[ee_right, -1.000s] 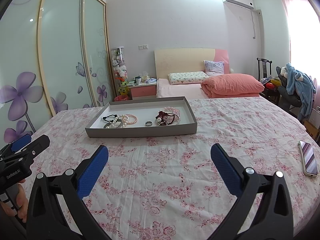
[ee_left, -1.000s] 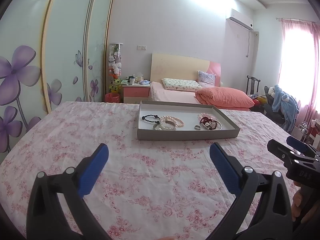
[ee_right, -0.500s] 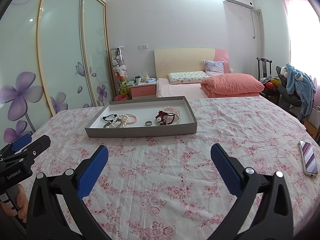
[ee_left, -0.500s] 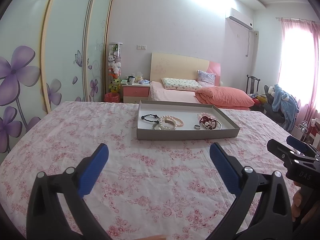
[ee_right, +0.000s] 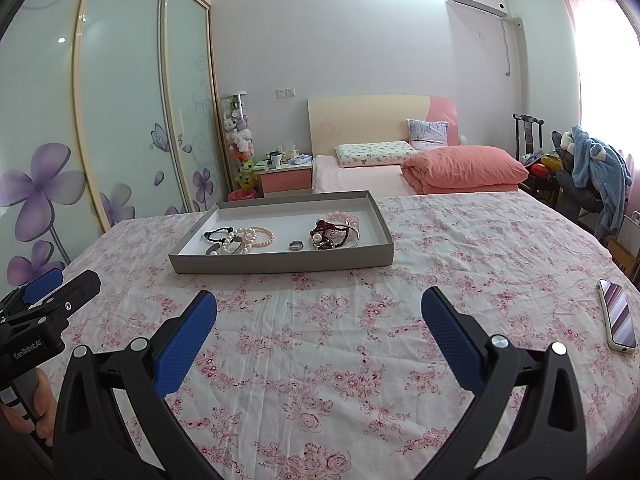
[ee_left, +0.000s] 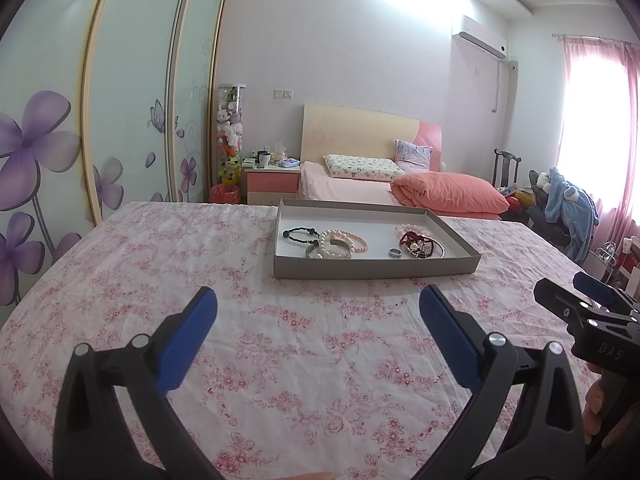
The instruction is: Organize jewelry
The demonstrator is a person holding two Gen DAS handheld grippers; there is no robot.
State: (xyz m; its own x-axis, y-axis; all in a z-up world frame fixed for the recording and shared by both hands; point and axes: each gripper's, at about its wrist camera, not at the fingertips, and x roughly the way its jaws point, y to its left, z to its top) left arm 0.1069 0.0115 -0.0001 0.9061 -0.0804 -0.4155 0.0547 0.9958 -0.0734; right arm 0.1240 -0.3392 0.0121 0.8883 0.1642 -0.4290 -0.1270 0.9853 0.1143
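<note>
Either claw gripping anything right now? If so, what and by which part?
Nothing held. Left claw and right claw are both open and empty above the floral cloth. All the jewelry sits in the grey tray, untouched.

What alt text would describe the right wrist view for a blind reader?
An open claw hovers over a pink floral bedspread, facing a grey tray of bracelets and a ring. A phone lies at right.
</note>
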